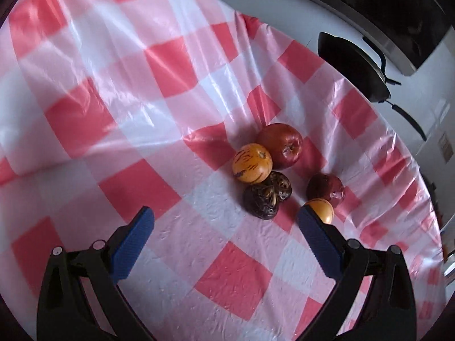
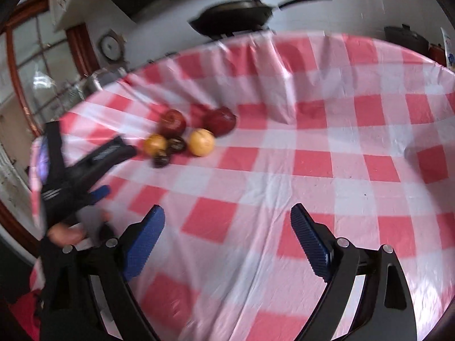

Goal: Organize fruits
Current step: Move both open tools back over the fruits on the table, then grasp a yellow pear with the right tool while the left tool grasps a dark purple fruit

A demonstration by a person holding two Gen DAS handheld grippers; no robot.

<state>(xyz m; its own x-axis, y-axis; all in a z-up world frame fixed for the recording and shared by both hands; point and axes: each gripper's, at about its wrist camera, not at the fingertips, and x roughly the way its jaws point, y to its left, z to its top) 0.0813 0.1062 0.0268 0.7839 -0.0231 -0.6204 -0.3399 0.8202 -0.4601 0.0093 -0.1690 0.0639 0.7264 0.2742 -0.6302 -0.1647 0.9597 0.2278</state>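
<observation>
**Ann:** Right, both grippers up over the checked cloth (image 1: pixel 119 108), and the fruit sits in one tight cluster near the far edge.

**Bo:** Left gripper (image 1: pixel 226 218) first: jaws spread wide, nothing in them. The small orange fruit (image 1: pixel 321 209) peeks out just behind its right finger.

**Ann:** And the right gripper (image 2: pixel 227 218)?

**Bo:** Same story, jaws wide apart and empty, with bare cloth between the pads. It's well back from the pile.

**Ann:** What's in the pile?

**Bo:** A big apple (image 1: pixel 281 145) touching a striped orange fruit (image 1: pixel 251 163), two dark wrinkled ones (image 1: pixel 266 196) pressed against that, and a small red one (image 1: pixel 325 189) slightly apart.

**Ann:** So how would you take one cleanly?

**Bo:** I'd go for an outlier, I reckon the small orange or small red. Straddle it alone, come down square, close gently; round fruit may roll.

**Ann:** Room to work?

**Bo:** Plenty of open cloth on the near side. Behind the pile the cloth drops off, and a dark pan (image 1: pixel 352 65) sits beyond, so a nudged fruit could go over.
</observation>
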